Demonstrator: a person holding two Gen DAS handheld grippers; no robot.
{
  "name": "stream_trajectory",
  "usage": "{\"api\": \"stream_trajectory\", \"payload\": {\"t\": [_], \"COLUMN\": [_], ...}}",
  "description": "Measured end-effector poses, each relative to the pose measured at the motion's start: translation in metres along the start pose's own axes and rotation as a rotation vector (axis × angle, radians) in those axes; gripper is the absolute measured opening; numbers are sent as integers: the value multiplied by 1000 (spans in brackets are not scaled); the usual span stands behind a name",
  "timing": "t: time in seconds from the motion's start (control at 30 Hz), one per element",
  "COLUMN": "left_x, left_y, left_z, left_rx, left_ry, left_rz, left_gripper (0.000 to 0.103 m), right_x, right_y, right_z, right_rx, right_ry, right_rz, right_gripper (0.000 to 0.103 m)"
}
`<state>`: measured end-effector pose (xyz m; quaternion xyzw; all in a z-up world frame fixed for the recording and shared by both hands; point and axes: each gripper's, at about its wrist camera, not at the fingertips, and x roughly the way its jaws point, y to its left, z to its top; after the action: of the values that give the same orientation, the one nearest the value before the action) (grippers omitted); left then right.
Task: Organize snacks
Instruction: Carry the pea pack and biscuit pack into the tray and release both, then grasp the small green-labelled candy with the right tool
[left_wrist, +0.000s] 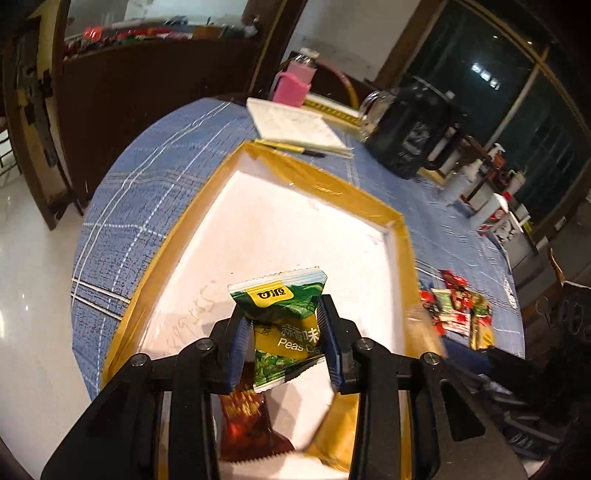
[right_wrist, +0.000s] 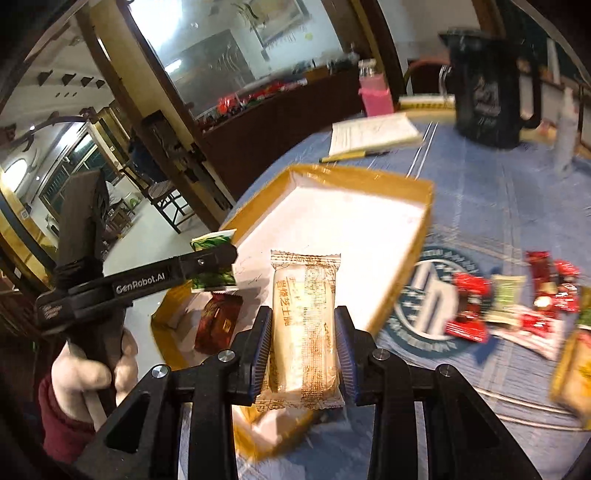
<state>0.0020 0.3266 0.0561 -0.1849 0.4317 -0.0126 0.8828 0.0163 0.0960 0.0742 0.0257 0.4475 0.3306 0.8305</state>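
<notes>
Round table (left_wrist: 147, 192) in blue checked cloth, its edge at nine o'clock. Shallow tray (left_wrist: 373, 206), yellow-taped rim, white floor mostly bare. Left gripper (left_wrist: 284, 343) clamps a glossy green packet (left_wrist: 280, 306) above it; right gripper (right_wrist: 304, 343) pinches a pale bar (right_wrist: 304, 325).

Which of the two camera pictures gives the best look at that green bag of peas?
The left wrist view: the green pea packet fills the centre, its label readable, pinched in the left gripper above the tray. The right wrist view shows the packet small, side-on and half hidden behind that gripper's finger.
</notes>
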Motion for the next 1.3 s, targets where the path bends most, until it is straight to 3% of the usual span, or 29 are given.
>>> {"api": "stream_trajectory", "payload": {"t": [0.13,0.33,0.43,0.5,0.57,0.7,0.77,0.9,1.2,1.3], "left_x": [13,16,11,4,-9,-41,-57,-81,-105,-95], "left_y": [9,10,5,2,-6,-24,-35,-62,-118,-139], "left_z": [0,-1,-2,-3,-7,-22,-33,-63,-112,-123], "left_rx": [-21,-9,-1,1,6,-8,-19,-38,-28,12], "left_ry": [23,23,18,9,-22,-107,-140,-129,-179,-152], "left_rz": [-2,-2,-4,0,-14,-65,-106,-251,-334,-292], "left_gripper": [34,35,46,47,47,62,64,64,65,65], "right_x": [35,52,49,42,30,5,-11,-46,-148,-169], "right_y": [1,2,5,5,2,-8,-17,-42,-161,-199], "right_z": [2,3,2,3,3,-3,-8,-24,-57,-64], "right_rx": [2,-19,-26,-27,-19,0,9,23,179,249], "right_ry": [48,57,52,32,8,-36,-57,-103,-225,-244], "right_rz": [-19,-38,-17,-20,-8,7,10,-11,-199,-243], "right_gripper": [34,38,40,41,42,45,45,46,48,48]}}
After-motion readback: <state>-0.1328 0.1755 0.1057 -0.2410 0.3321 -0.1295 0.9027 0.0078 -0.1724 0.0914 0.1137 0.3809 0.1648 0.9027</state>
